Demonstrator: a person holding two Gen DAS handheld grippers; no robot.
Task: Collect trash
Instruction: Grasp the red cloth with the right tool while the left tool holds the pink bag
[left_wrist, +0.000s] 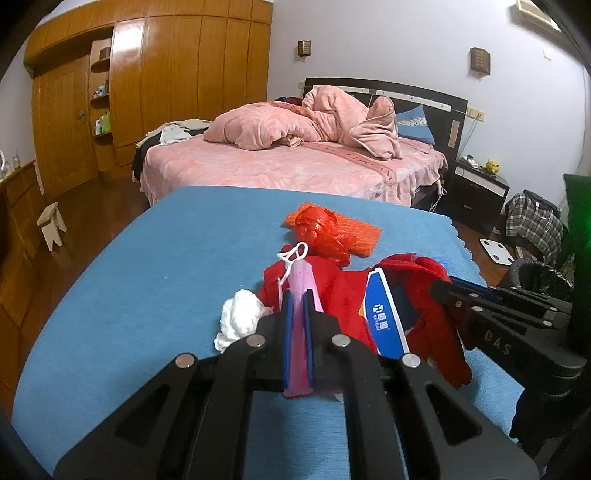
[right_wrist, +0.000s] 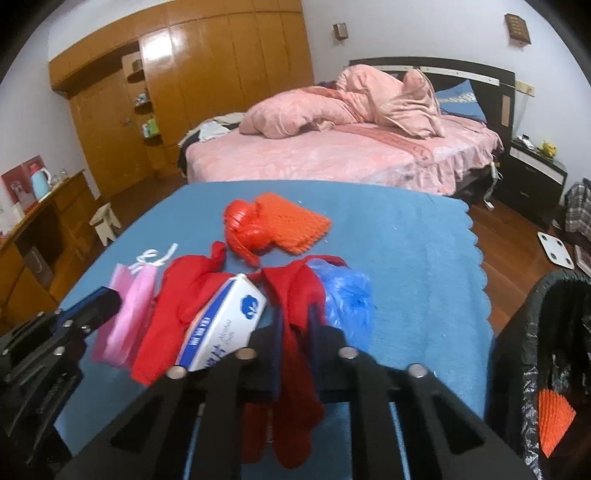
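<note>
Blue cloth-covered table (left_wrist: 110, 295), pink-quilted bed (left_wrist: 288, 170) behind. Left gripper (left_wrist: 298, 314) angled down, pinching pink face mask (left_wrist: 301, 291); right gripper (right_wrist: 297, 332) pinching red cloth (right_wrist: 295, 354).

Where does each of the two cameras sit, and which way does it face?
Left wrist: on the left gripper, looking along its fingers, shut on a pink mask, towards the bed; the right gripper enters from the right.
Right wrist: on the right gripper, shut on a red cloth, facing the same way; the left gripper shows at left.
Shared: blue table, white box, orange netting, bed.
</note>
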